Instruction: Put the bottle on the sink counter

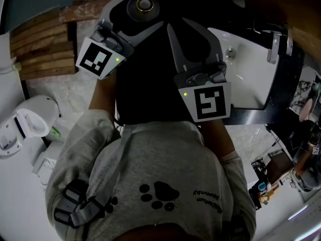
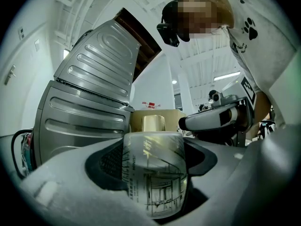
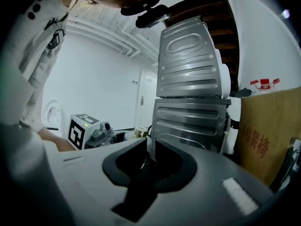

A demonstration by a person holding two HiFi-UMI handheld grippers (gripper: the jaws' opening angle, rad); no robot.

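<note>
My left gripper is shut on a clear bottle with dark line print and a gold cap. In the left gripper view the bottle stands upright between both pads and fills the gap of the left gripper. Just to its right, my right gripper is level with it; in its own view the right gripper shows only a narrow slit between the tips, with nothing inside. The white sink and its dark counter lie to the right of both grippers.
A stacked silver washer and dryer stands ahead, with a cardboard box to its right. A white toilet is at the left, wooden steps at the upper left. A faucet stands behind the basin.
</note>
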